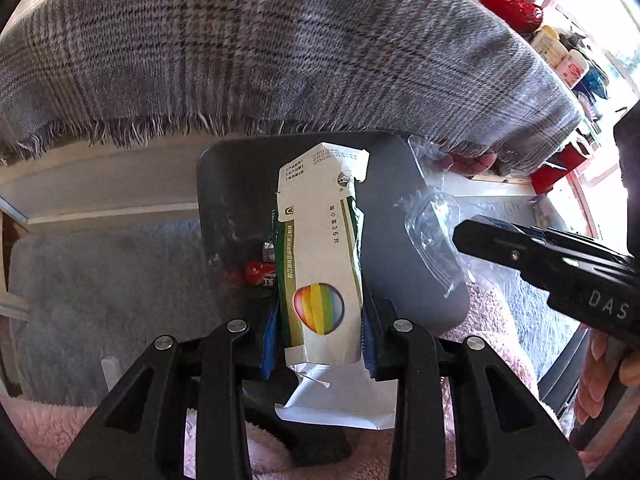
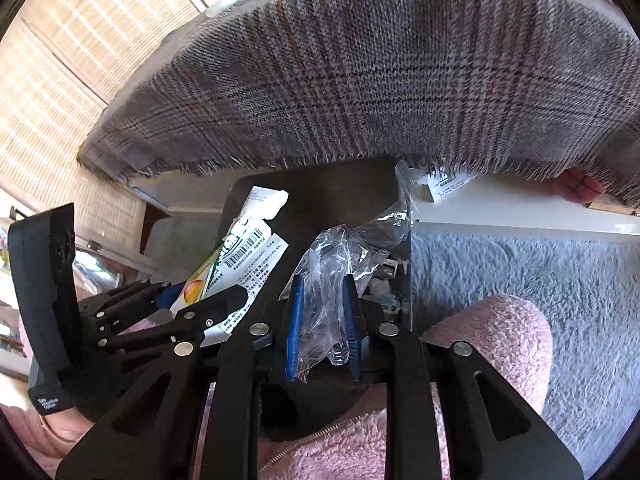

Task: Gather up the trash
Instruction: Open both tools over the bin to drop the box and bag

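Note:
A flattened white and green carton (image 1: 320, 240) with a rainbow circle is clamped between the blue pads of my left gripper (image 1: 320, 320), which is shut on it. It hangs over the mouth of a dark bin (image 1: 240, 184). In the right wrist view the same carton (image 2: 248, 256) and the left gripper (image 2: 200, 300) show at the left. My right gripper (image 2: 322, 292) is shut on a crumpled clear plastic wrapper (image 2: 332, 264), held over the bin (image 2: 340, 192). From the left wrist view the wrapper (image 1: 432, 224) sticks out of the right gripper (image 1: 460, 236) beside the bin's rim.
A grey plaid cloth (image 1: 280, 48) with a fringed edge hangs just above and behind the bin. Small scraps, one of them red (image 1: 260, 272), lie inside the bin. Grey carpet (image 2: 520, 272) covers the floor, and pink fleece clothing (image 2: 500, 332) is close below. Bottles (image 1: 560, 56) stand at the far right.

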A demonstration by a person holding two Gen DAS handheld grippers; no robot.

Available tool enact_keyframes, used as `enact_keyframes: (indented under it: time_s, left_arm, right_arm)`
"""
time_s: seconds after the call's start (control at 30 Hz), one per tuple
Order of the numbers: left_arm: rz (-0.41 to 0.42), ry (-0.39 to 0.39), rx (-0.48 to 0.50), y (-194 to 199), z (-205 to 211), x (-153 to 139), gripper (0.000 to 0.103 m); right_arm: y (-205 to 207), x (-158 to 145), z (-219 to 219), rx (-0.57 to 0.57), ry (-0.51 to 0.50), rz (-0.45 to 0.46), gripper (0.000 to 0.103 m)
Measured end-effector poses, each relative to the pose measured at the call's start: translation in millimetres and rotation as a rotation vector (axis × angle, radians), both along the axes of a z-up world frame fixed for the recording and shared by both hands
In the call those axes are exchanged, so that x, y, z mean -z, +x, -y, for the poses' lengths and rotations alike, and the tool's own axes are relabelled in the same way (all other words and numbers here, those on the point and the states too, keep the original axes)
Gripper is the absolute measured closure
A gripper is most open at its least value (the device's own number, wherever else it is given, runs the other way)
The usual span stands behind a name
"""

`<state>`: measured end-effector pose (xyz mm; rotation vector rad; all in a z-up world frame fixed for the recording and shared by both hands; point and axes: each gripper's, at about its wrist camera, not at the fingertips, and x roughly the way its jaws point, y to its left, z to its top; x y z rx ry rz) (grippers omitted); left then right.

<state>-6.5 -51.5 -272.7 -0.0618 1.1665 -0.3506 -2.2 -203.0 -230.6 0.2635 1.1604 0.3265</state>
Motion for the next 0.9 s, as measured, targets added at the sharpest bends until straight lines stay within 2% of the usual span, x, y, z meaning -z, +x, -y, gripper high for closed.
enact_keyframes:
  time_s: [0.1,0.27,0.3,0.37,0.4,0.47,0.53,0.67,0.7,0.73,0.8,0.9]
  left_arm:
    - [-0.013,-0.007,0.01,1,2,3,0.072]
    - [0.005,0.013,0.012,2,7,2,0.072]
    - [0.008,0.013,0.011,3,4,0,0.071]
    - [0.022,0.02,0.008,3,4,-2,0.066]
    - [0.026,0.023,0.006,2,1,-4,0.059]
    - [0.035,0.029,0.003,2,-1,-7,0.053]
    - [0.044,0.036,0.0,1,-2,-9,0.037]
    - [0.06,0.032,-0.015,0,-6,-16,0.021]
    - [0.063,0.032,-0.019,-1,-8,-18,0.016]
    - [0.065,0.03,-0.022,-1,-9,-20,0.013]
    - [0.07,0.033,-0.025,-5,-9,-23,0.009]
    - [0.085,0.055,-0.033,-7,-10,-32,0.008]
  right_arm:
    - [6,3,-1,0.005,-0.006,-0.005,0.08]
    - [12,3,-6,0.018,-0.036,-0.004,0.068]
    - [13,2,-6,0.022,-0.038,-0.004,0.061]
    - [14,0,-8,0.024,-0.032,-0.002,0.052]
    - [15,-1,-8,0.026,-0.031,-0.001,0.045]
    - [15,-5,-7,0.037,-0.032,0.005,0.04]
    - [15,-9,-6,0.048,-0.038,0.013,0.032]
    - [12,-16,0,0.074,-0.042,0.035,0.018]
    - [12,-18,1,0.078,-0.04,0.04,0.012]
    - [11,-19,1,0.082,-0.039,0.046,0.008]
    - [8,-26,3,0.086,-0.032,0.061,0.006]
    - [6,-33,5,0.095,-0.029,0.08,0.005]
